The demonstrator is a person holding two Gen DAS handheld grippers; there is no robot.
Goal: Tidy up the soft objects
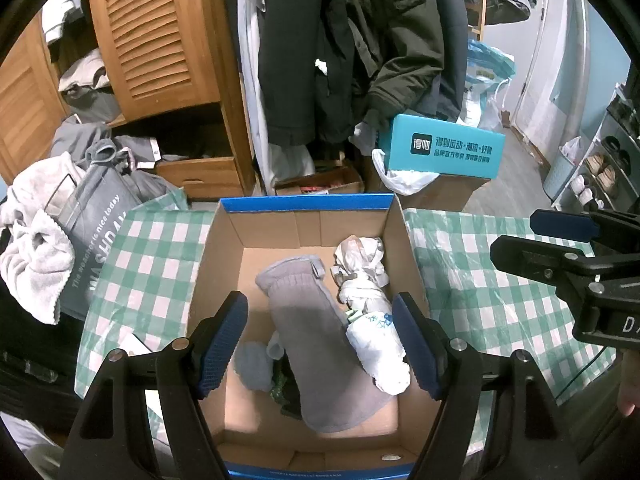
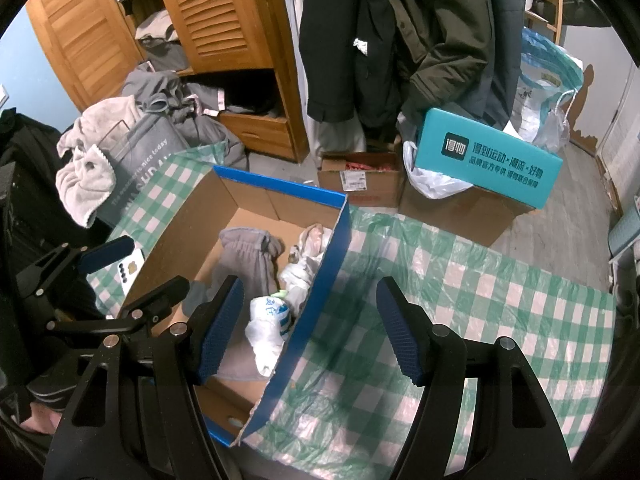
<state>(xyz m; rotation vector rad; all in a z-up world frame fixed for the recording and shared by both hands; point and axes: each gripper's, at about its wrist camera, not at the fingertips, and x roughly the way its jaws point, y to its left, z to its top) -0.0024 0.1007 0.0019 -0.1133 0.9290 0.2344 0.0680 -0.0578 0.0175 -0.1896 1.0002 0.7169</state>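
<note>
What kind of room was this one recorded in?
Most likely a lived-in bedroom or entry corner of a home. A louvered wooden wardrobe spills clothes, coats hang on a rack, and a shoe shelf stands by the door. The cardboard box sits on a green checked cloth.

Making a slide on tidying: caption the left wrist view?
Open left gripper hovers over a cardboard box holding a grey mitten and white bags.
</note>
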